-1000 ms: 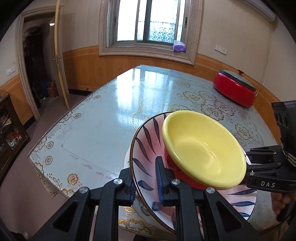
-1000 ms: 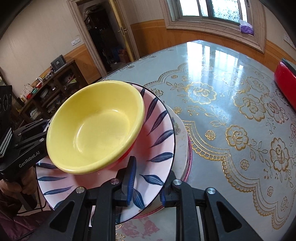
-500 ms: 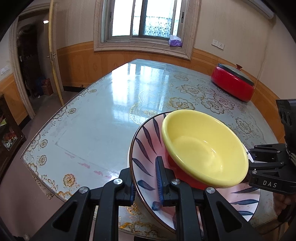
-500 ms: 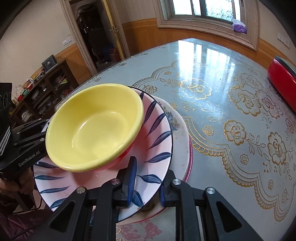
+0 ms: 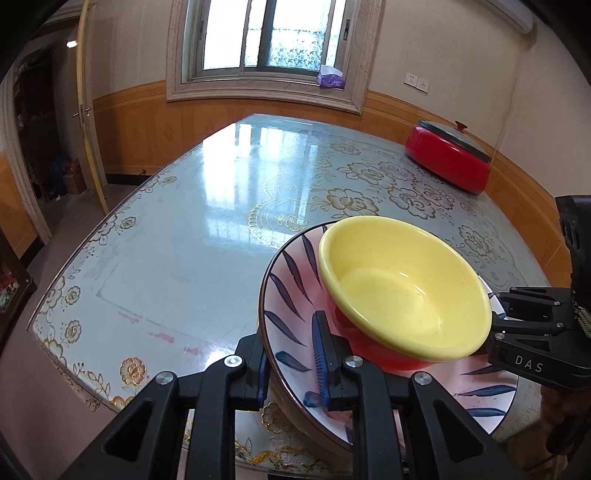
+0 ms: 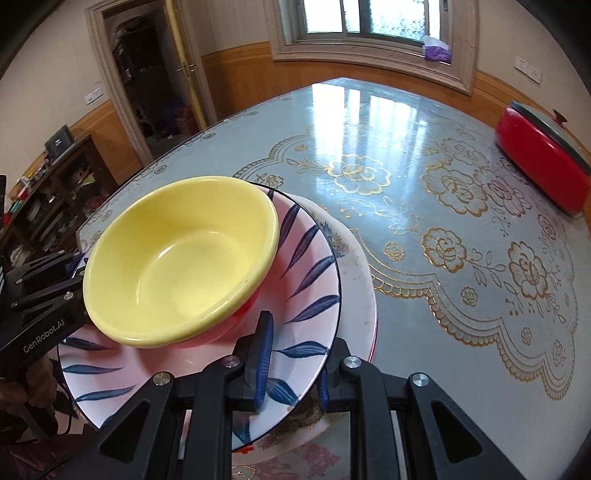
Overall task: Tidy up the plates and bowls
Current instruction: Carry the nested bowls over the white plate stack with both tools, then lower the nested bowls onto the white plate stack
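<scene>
I see a yellow bowl [image 5: 404, 291] sitting in a pink plate [image 5: 291, 295] painted with blue leaves, low and right of centre in the left wrist view. The bowl looks bare inside. In the right wrist view that plate [image 6: 306, 273] overlaps a pale plate [image 6: 356, 273] with a red rim showing under it. All of it is at the near edge of a glossy table [image 5: 207, 236] with gold flowers. A red lidded pot [image 5: 448, 162] stands at the upper right of the frame, a window [image 5: 275, 35] at top centre, an open door [image 6: 155, 77] at upper left.

My left gripper [image 5: 291, 358] pinches the pink plate's near rim, one finger above and one below. My right gripper [image 6: 293, 360] is clamped on the opposite rim the same way; its body shows at the right edge of the left view.
</scene>
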### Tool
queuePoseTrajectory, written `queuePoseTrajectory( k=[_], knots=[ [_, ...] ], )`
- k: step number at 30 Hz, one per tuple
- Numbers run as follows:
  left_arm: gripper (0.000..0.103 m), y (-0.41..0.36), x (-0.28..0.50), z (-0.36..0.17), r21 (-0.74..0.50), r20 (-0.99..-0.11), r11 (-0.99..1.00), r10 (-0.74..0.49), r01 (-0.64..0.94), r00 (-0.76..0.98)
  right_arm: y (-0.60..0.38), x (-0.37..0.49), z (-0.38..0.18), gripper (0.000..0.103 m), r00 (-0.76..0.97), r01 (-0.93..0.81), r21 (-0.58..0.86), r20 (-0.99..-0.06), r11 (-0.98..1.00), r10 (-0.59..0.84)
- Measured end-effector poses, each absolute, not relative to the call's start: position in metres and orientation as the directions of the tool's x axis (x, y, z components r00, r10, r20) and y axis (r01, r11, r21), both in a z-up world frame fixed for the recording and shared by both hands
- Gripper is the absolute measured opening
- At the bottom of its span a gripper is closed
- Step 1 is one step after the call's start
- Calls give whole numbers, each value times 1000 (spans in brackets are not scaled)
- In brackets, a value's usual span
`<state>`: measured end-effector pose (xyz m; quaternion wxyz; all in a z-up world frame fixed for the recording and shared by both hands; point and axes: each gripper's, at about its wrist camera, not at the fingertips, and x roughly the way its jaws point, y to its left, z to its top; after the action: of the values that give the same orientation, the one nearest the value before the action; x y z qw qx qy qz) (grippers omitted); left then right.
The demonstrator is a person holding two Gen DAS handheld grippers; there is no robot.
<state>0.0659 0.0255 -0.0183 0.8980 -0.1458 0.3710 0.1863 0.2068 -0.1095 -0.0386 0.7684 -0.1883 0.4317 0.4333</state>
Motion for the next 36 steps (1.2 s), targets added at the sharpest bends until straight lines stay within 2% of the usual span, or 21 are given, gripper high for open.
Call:
queuePoseTrajectory(
  k=[5,10,17,25,36],
  knots=[
    [25,22,65,-19,-122,-714,901,211,-416,667,-112,196,-37,23,311,-792,56,-820,608,480],
    [26,21,62,-21,-136,-705,899,208,-416,678,-115,190,-35,27,333,-784,43,-812,619,479],
    [27,15,59,-20,-130,-706,895,219,-427,673,-134,189,-31,27,315,-763,94,-810,640,494],
    [29,6,62,-21,-45,-718,890,287,-453,634,-143,180,-28,27,342,-766,83,-788,638,512],
    [35,6,62,-20,-73,-708,894,266,-442,655,-139,175,-30,28,373,-726,74,-793,684,482]
  ],
)
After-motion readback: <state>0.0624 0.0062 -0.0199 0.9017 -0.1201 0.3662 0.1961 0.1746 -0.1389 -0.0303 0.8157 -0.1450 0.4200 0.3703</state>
